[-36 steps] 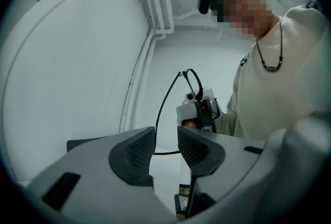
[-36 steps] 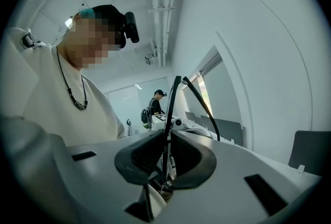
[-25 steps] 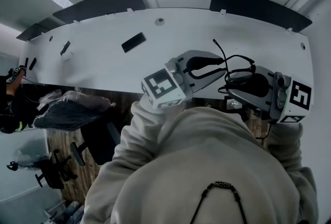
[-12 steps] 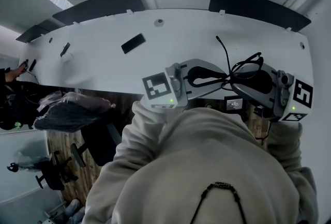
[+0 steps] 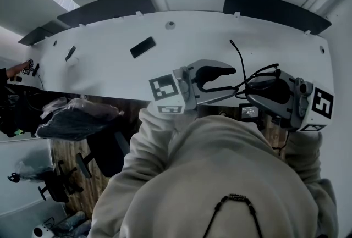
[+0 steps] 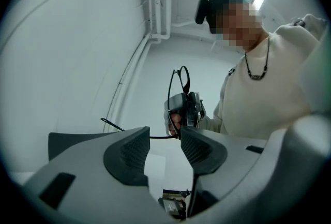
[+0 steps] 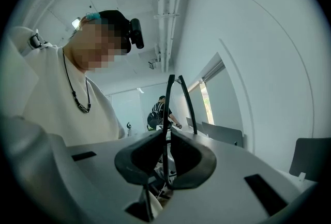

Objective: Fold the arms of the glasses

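Right claw (image 5: 254,86) (image 7: 166,151): closed on the glasses (image 5: 263,74) (image 7: 166,114). Thin black frame pinched between both pads, rising upright out of the grip in the right gripper view.

Glasses location: held in the air above the near edge of the white desk (image 5: 110,64), just in front of the chest, between the 2 claws.

Left claw (image 5: 230,82) (image 6: 164,139): open, jaws just widened, both pads clear of the frame. 1 thin arm (image 5: 235,55) (image 6: 115,125) of the glasses crossing just beyond the jaw tips in the left gripper view, not pinched. Same arm unfolded in the head view, pointing up and away over the desk.

Claw arrangement: facing each other, tips close together.

Elsewhere on the desk: 1 flat black object (image 5: 142,46), lying well apart from both claws.
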`<state>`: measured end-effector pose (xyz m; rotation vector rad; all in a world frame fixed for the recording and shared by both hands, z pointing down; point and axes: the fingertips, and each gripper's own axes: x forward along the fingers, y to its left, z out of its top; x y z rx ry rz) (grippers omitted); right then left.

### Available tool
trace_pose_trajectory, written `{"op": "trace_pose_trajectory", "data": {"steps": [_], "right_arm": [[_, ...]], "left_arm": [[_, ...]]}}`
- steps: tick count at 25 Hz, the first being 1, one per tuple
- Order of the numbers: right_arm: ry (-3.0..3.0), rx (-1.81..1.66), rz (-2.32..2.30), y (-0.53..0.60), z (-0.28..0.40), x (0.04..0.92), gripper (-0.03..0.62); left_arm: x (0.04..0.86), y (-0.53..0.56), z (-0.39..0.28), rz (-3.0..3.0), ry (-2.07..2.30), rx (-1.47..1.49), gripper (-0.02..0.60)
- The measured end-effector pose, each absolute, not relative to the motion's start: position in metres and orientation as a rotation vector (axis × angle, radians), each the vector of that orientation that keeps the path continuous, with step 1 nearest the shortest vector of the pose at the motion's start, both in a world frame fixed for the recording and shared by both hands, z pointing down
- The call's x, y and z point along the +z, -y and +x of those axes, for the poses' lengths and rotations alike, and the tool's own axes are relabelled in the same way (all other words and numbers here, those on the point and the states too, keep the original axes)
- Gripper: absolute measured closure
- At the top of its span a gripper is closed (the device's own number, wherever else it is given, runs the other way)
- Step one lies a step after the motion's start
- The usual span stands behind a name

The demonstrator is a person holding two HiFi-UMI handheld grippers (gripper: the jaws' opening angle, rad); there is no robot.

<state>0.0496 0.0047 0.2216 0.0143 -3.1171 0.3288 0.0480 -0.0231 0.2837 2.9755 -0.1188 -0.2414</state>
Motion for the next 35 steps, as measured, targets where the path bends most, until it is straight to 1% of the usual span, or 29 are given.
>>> {"op": "trace_pose_trajectory", "data": {"steps": [2, 4, 6, 10, 15, 20, 21, 23, 27, 35], "right_arm": [[3.113, 0.321, 0.011, -0.007, 0.051, 0.222, 0.534], [3.108, 0.315, -0.004, -0.01, 0.05, 0.224, 0.534], [3.099, 0.309, 0.003, -0.008, 0.048, 0.227, 0.534], [3.112, 0.319, 0.045, -0.005, 0.053, 0.226, 0.534], [3.097, 0.216, -0.153, -0.035, 0.052, 0.224, 0.534], [3.074, 0.173, -0.27, -0.054, 0.038, 0.225, 0.534], [3.064, 0.176, -0.271, -0.053, 0.038, 0.228, 0.534], [3.05, 0.193, -0.256, -0.05, 0.038, 0.232, 0.534], [3.03, 0.232, -0.235, -0.047, 0.039, 0.238, 0.534], [2.976, 0.37, -0.24, -0.04, 0.042, 0.251, 0.534]], "left_arm": [[0.286, 0.036, 0.042, 2.939, 0.217, -0.225, 0.39], [0.289, 0.055, 0.037, 2.888, 0.336, -0.218, 0.385], [0.288, 0.064, 0.035, 2.854, 0.373, -0.237, 0.382], [0.285, 0.045, 0.033, 2.878, 0.266, -0.266, 0.382], [0.292, 0.073, 0.017, 2.733, 0.411, -0.351, 0.383], [0.296, 0.085, 0.022, 2.684, 0.465, -0.315, 0.383], [0.294, 0.085, 0.022, 2.689, 0.464, -0.32, 0.393], [0.29, 0.085, 0.022, 2.707, 0.476, -0.322, 0.508], [0.283, 0.085, 0.018, 2.726, 0.485, -0.341, 0.525], [0.265, 0.077, 0.024, 2.788, 0.443, -0.324, 0.537]]}}
